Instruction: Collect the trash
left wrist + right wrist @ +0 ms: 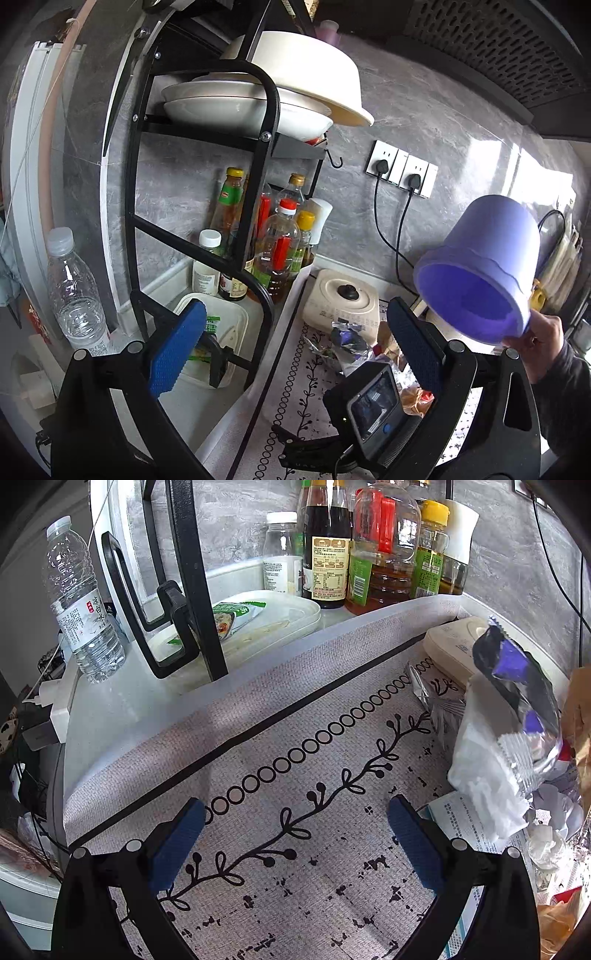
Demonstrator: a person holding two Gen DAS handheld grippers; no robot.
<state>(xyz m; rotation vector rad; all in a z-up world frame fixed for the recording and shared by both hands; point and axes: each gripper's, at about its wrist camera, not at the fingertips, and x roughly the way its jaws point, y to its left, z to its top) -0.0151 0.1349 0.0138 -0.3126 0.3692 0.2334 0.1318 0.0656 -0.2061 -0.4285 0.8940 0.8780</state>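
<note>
Your right hand-held gripper [295, 834] is spread wide and holds nothing, hovering over the patterned mat [295, 867] on the desk [122, 709]. Your left hand-held gripper [295, 343] is just as wide and empty, raised above the same mat. Just right of the right hand-held gripper lies the trash pile [517, 775]: a black and purple foil wrapper [517, 679], a white tissue [480, 775], crumpled paper and a printed leaflet whose text is too small to read. A hand [543, 343] holds a purple bucket [487, 269] tilted, mouth toward the pile, and what shows of its inside looks empty. So I judge collection barely begun, with the whole pile left. Beyond the mat, a water bottle [81, 602] carries a label reading 凉白水; the sauce bottle labels are unreadable.
</note>
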